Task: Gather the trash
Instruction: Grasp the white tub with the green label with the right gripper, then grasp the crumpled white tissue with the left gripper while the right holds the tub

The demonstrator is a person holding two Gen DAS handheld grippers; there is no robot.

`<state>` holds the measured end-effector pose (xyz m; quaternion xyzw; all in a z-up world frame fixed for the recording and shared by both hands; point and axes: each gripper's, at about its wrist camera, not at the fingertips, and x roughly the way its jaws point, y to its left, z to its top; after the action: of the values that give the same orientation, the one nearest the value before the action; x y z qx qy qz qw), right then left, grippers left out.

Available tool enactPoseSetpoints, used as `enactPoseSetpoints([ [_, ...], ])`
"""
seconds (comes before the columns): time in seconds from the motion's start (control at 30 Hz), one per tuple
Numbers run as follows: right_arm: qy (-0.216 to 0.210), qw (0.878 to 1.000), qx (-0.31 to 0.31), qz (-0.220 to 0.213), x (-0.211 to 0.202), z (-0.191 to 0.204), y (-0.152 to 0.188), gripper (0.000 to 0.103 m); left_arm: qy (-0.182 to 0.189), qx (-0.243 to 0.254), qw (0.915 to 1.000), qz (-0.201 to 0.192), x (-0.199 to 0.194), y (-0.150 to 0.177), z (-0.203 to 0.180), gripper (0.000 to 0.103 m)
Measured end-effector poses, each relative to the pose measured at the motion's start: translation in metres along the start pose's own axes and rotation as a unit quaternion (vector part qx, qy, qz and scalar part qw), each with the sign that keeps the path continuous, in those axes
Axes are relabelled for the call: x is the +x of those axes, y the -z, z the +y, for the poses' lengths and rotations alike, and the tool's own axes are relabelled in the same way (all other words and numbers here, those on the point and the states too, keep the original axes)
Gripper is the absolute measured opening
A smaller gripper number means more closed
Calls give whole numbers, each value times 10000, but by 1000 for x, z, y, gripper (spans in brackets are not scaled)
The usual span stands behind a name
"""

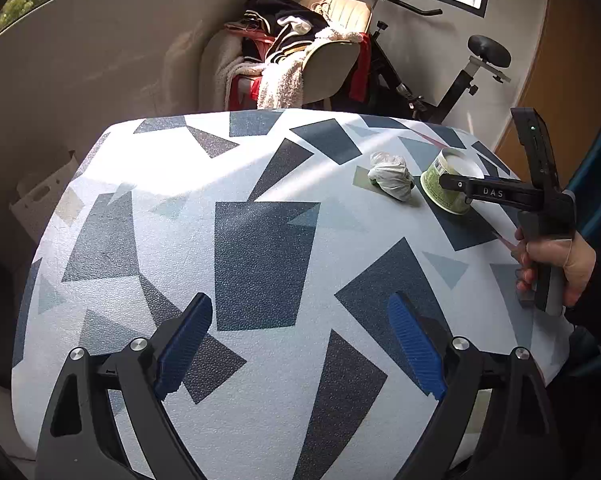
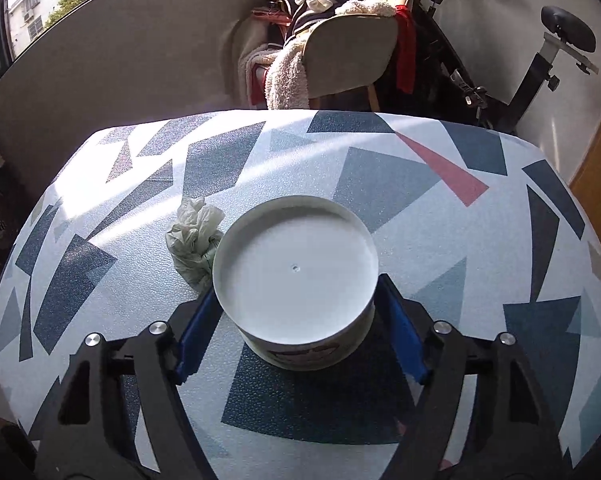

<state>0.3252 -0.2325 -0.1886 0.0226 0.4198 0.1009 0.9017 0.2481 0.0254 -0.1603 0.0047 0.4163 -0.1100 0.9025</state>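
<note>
A white paper tub with a green label point(image 1: 449, 181) stands on the patterned table point(image 1: 260, 260) at the far right. In the right wrist view the tub point(image 2: 296, 276) sits between my right gripper's blue pads point(image 2: 400, 332), and my right gripper point(image 2: 300, 332) is closed against its sides. My right gripper also shows in the left wrist view point(image 1: 460, 190). A crumpled white plastic bag point(image 1: 392, 176) lies just left of the tub; it also shows in the right wrist view point(image 2: 194, 240). My left gripper point(image 1: 300, 344) is open and empty over the near table.
Beyond the table's far edge stands a beige chair piled with clothes and a fluffy blanket point(image 1: 300, 52). An exercise bike point(image 1: 460, 80) is at the back right. A flat cardboard piece point(image 1: 44, 196) leans by the wall on the left.
</note>
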Motion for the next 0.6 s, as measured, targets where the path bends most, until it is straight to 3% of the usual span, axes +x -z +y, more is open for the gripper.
enactPoseSetpoints([
  [0.1,-176,9994,231,-181,-23,-9,11,76,313,-43,9995,3,20,-25,-12,80],
  [0.23,-237,9981,462,-324,-47,-23,26,76,742,205,9970,40,64,-67,-45,69],
  [0.33,-266,9966,657,-421,-63,-34,37,76,847,129,9961,217,106,-97,-66,68],
  [0.53,-155,9960,702,-535,-91,-46,61,76,705,-153,9939,831,180,-124,-94,68],
  [0.6,-238,9948,843,-524,-98,-51,70,76,530,-121,9945,895,190,-127,-100,56],
])
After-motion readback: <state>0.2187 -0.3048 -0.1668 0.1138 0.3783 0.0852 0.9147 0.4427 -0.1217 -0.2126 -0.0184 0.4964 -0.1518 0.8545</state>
